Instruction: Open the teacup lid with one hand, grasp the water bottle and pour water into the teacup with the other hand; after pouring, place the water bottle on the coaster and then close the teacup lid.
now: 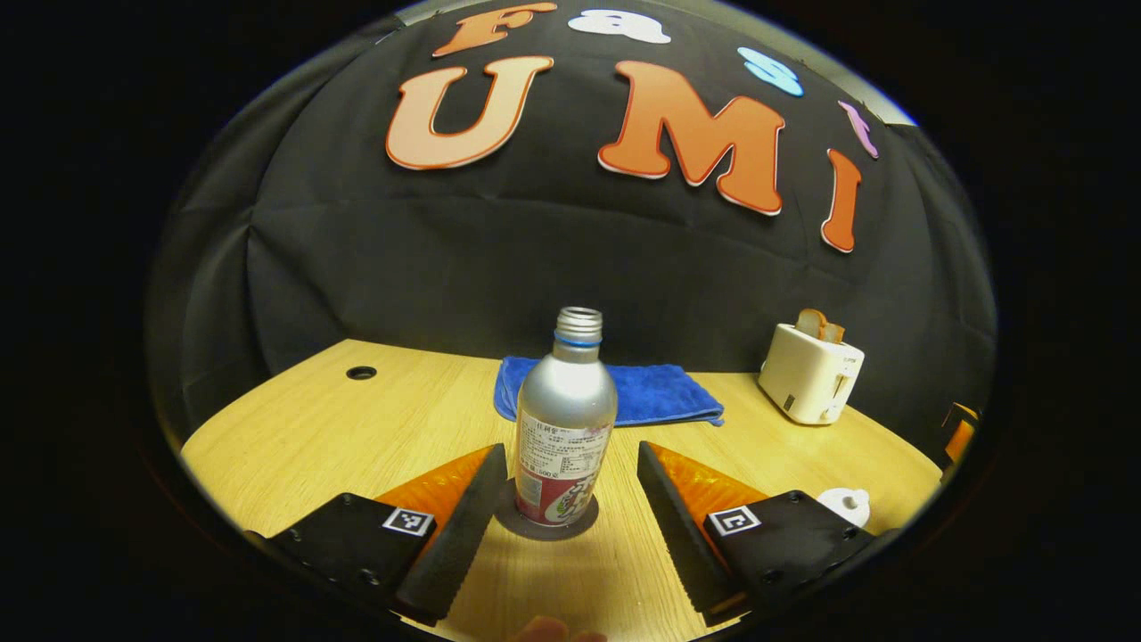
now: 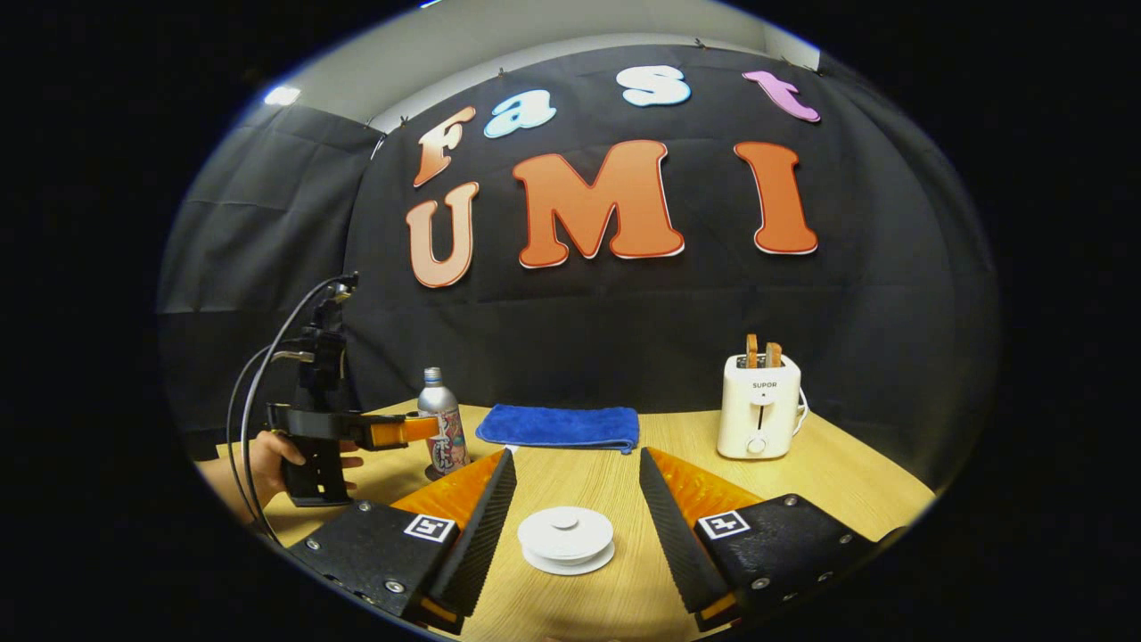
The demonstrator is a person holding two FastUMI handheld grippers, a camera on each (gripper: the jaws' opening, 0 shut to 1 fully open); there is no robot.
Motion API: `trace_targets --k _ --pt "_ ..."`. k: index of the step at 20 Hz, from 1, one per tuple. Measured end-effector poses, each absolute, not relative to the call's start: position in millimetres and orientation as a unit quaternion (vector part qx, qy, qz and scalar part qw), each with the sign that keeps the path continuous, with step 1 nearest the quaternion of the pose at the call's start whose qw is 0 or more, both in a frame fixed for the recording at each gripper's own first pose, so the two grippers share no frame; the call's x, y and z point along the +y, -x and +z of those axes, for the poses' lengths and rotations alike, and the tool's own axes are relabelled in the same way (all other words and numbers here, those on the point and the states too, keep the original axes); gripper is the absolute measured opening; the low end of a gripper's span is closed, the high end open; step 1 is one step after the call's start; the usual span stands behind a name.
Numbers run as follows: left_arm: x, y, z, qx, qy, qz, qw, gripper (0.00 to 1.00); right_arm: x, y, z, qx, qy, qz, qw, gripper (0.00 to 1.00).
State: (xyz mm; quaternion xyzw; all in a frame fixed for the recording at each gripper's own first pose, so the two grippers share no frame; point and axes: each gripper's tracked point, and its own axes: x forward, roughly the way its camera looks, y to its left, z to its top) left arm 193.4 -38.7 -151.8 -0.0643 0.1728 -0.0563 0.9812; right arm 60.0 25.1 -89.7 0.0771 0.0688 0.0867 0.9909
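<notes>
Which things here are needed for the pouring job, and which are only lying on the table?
Job: bottle, coaster under it, lidded teacup, left hand-held gripper, right hand-held gripper.
Lying about: blue towel, toaster with toast.

A blue towel (image 2: 559, 426) lies folded flat along the table's (image 2: 829, 481) back edge, right up against the black cloth wall. Over toward the back right corner a white toaster (image 2: 759, 407) stands upright, two slices of toast (image 2: 762, 350) poking out of its slots. Near the back left corner, a small round hole (image 1: 361, 373) sits in the tabletop.
</notes>
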Motion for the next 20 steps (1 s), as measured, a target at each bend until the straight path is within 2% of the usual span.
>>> trace_targets --k 10,16,17,18,20 --pt "-17 -75 -32 0.031 0.020 -0.031 0.999 0.95 21 -27 -39 -0.003 -0.065 0.051 0.997 0.93" --pt "-17 -15 -3 -0.023 0.032 -0.030 0.999 0.95 31 -8 -24 -0.022 0.002 0.050 0.999 0.94" --pt "-16 -6 -2 -0.031 0.033 -0.028 0.999 0.95 32 -6 -22 -0.023 0.019 0.047 0.998 0.99" --pt "-15 -2 -5 -0.034 0.031 -0.026 0.999 0.96 36 -1 -19 -0.027 0.031 0.048 0.998 0.94" --pt "-10 11 -10 -0.032 0.027 -0.017 0.999 0.95 43 4 -17 -0.033 0.041 0.050 0.997 0.94"
